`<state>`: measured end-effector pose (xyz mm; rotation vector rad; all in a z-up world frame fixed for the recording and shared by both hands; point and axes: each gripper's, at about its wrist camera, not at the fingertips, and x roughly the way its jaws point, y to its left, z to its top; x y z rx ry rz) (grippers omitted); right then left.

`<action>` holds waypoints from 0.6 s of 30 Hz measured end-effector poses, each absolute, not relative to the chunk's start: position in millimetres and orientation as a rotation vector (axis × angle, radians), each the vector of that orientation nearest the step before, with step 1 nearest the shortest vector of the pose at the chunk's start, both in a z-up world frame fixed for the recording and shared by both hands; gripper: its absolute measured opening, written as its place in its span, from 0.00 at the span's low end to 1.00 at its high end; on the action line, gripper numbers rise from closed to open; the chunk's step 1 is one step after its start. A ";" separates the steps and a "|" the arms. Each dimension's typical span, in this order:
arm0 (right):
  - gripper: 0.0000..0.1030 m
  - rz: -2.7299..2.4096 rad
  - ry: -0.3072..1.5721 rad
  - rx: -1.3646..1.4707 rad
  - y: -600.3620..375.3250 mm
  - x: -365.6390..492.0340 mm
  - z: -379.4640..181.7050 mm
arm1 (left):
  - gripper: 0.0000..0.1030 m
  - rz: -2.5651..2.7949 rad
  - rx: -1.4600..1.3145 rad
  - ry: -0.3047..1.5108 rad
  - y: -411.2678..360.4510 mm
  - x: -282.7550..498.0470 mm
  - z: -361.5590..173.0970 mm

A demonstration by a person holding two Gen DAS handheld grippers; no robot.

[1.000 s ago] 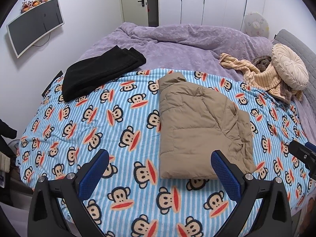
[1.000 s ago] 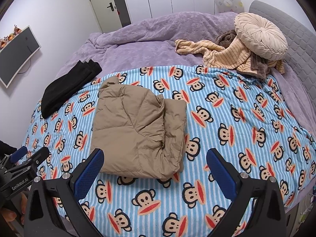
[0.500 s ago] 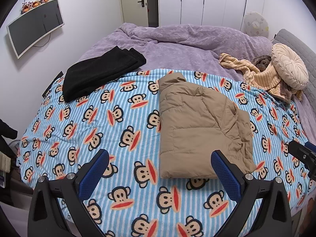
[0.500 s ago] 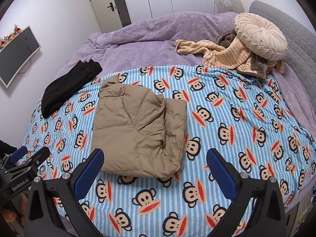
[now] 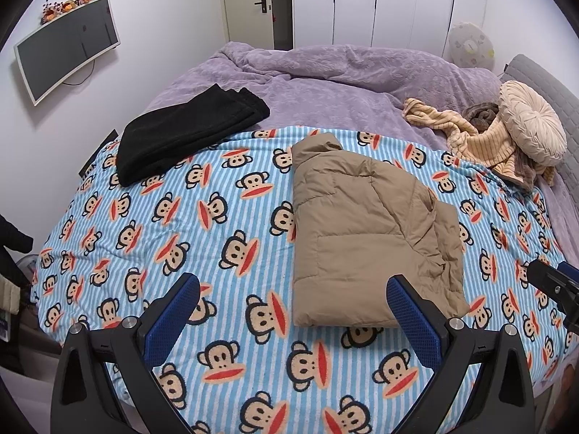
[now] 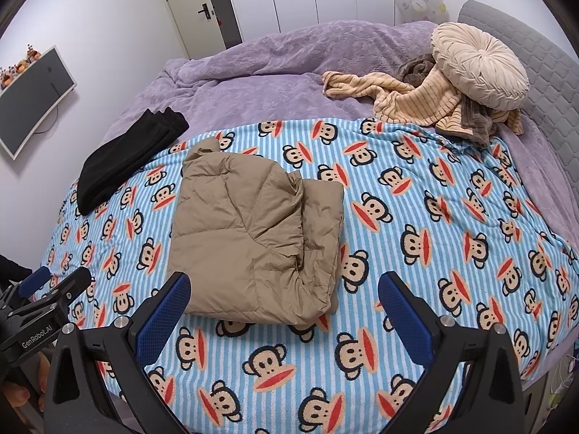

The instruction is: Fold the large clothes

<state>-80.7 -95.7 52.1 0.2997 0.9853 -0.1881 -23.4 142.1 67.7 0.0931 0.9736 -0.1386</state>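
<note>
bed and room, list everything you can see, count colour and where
jacket: 1, tan, folded, mid blanket
monkey blanket: 1, blue striped, near half of bed
black garment: 1, folded, blanket's far-left edge
duvet: 1, purple, far half
striped throw: 1, beige, by headboard
round cushion: 1, cream, on throw
headboard: 1, grey, right
screen: 1, dark, left wall
door: 1, white, far wall
left gripper: open, empty
right gripper: open, empty

I am in a home bedroom. A bed [image 5: 253, 390] fills my view, spread with a monkey-print blanket [image 5: 202, 224] over a purple duvet [image 5: 325, 83]. A round cushion [image 5: 532, 123] leans on the grey headboard [image 6: 542, 68]; a screen [image 5: 65, 47] hangs on the wall, with white wardrobe doors [image 5: 380, 3] behind.
</note>
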 end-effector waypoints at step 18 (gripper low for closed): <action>1.00 -0.186 0.985 0.299 -95.3 -80.6 53.0 | 1.00 -0.137 0.094 0.973 142.2 -23.4 67.4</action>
